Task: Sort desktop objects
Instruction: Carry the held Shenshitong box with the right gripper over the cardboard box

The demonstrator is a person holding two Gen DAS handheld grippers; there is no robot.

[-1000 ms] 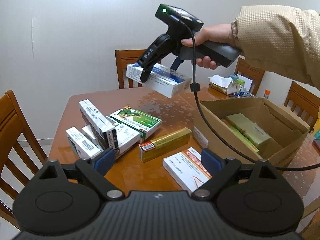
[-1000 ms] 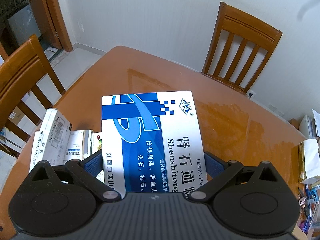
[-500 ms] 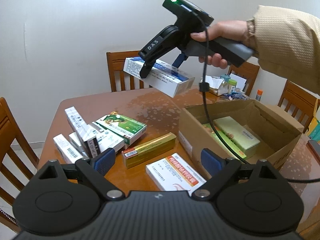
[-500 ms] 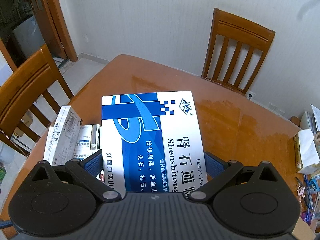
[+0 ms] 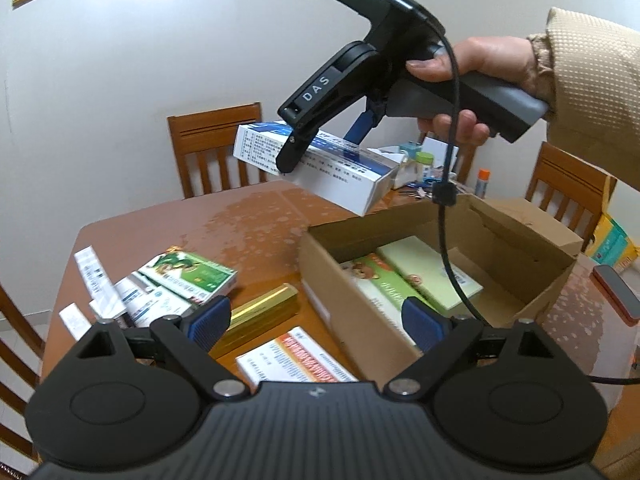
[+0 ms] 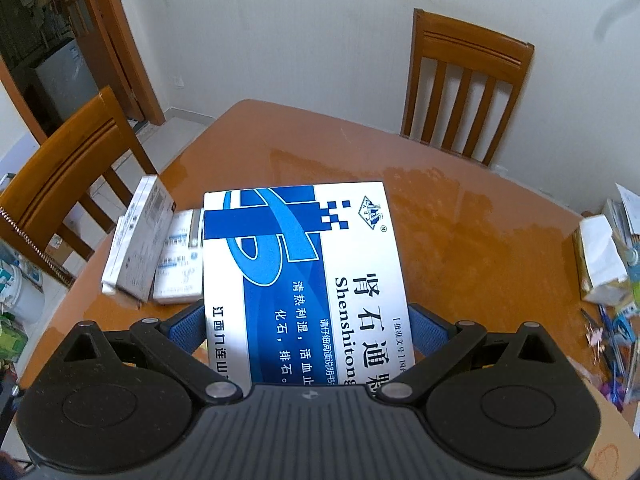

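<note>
Right wrist: right tool [image 6: 306, 330] clamps blue-white box [image 6: 300, 264].

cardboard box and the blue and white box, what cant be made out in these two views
- Cardboard box, left wrist view: its near inside corner is hidden by the left gripper, whose jaws stand open and empty.
- Blue and white box, right wrist view: its near end, with the last of the print, is cut off by the right gripper clamped on it.
- Orange and white box, left wrist view: print too blurred to read.
</note>
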